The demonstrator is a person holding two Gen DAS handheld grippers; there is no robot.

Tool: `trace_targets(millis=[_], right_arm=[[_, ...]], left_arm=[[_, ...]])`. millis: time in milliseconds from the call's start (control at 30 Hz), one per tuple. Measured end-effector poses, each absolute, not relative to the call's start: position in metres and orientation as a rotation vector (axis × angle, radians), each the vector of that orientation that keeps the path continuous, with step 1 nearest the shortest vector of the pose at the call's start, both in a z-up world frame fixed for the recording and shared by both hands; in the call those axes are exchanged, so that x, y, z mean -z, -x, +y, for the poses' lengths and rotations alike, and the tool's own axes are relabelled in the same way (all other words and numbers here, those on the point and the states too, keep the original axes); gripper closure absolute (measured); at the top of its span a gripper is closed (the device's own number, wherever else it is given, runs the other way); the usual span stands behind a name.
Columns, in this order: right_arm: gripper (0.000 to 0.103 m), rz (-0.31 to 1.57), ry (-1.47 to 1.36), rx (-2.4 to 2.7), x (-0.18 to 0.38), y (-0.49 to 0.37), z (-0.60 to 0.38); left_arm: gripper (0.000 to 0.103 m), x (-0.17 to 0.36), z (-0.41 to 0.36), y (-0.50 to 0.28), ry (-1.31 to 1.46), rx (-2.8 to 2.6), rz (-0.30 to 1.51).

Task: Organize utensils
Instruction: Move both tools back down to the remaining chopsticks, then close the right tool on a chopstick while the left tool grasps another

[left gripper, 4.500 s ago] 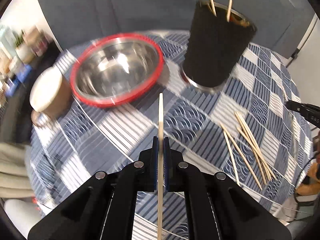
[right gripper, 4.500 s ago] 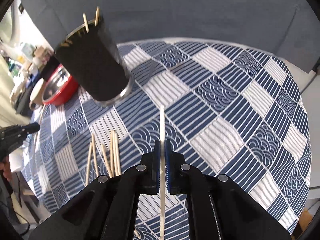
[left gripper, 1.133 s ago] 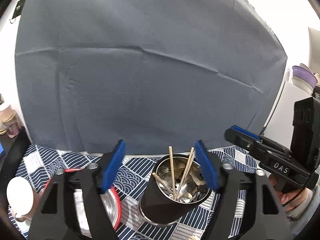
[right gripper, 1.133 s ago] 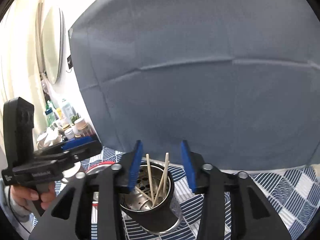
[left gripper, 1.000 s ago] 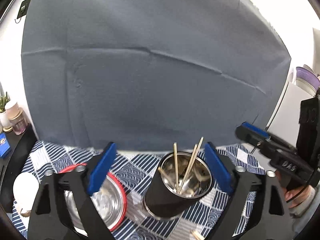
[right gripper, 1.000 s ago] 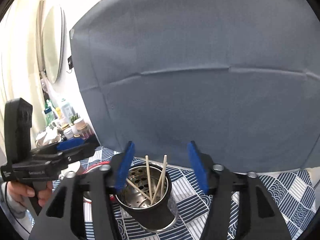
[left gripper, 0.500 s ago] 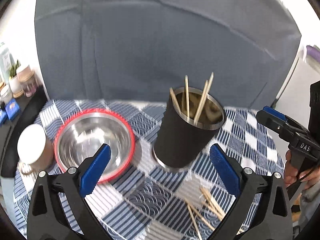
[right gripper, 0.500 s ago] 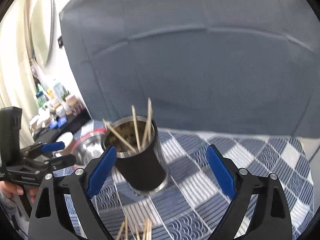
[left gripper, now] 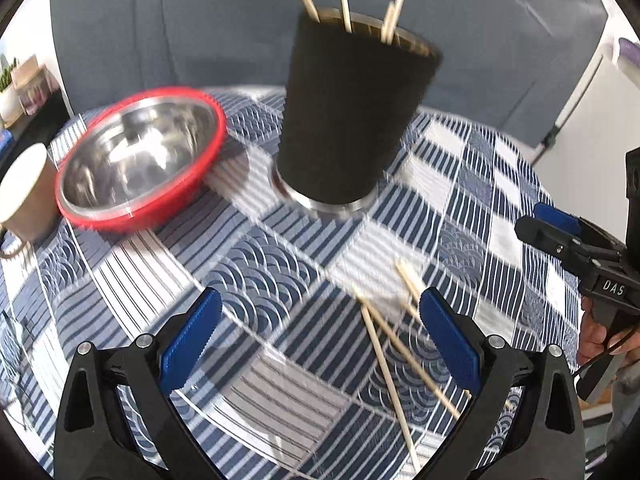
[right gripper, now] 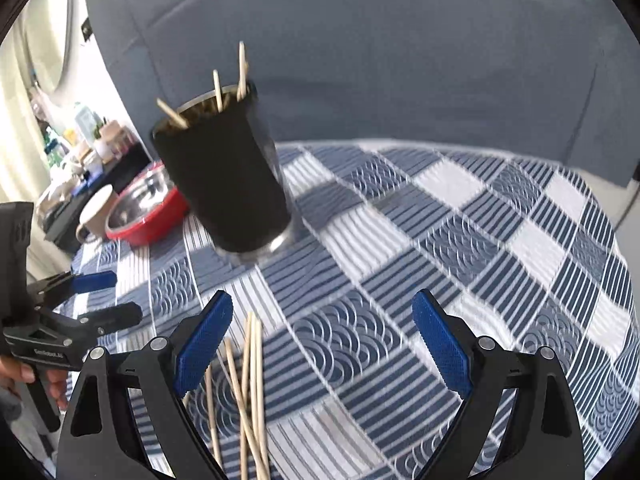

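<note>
Nearest the lens, the left gripper (left gripper: 320,336) has its ribbed blue pads (left gripper: 190,338) spread wide and empty, and the right gripper (right gripper: 322,340) gapes just the same over a cluster of thin pale wooden chopsticks (right gripper: 248,392) lying loose on the navy-and-white patterned tablecloth (right gripper: 460,248). Farther back stands the matte black holder (left gripper: 348,116) with its shiny steel base, four sticks poking up from it. Beside it sits a polished steel bowl (left gripper: 140,160) with a red rim, then a tan paper cup (left gripper: 24,192).
</note>
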State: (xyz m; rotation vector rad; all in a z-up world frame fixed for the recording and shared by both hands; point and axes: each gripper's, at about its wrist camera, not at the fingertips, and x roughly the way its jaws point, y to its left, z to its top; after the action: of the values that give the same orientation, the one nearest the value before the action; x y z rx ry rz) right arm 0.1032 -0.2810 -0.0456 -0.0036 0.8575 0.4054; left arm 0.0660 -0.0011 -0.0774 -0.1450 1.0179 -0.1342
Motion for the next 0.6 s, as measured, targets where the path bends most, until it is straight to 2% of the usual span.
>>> trace_targets(millis=[500, 600], right_arm=[[0.018, 0.946, 0.128, -0.512, 0.091, -0.054, -0.267], [0.028, 0.973, 0.180, -0.530, 0.098, -0.051, -0.260]], left_arm=[[0.006, 0.123, -0.025, -0.044, 0.126, 0.163, 1.162], [0.006, 0.127, -0.032, -0.045, 0.091, 0.161, 1.179]])
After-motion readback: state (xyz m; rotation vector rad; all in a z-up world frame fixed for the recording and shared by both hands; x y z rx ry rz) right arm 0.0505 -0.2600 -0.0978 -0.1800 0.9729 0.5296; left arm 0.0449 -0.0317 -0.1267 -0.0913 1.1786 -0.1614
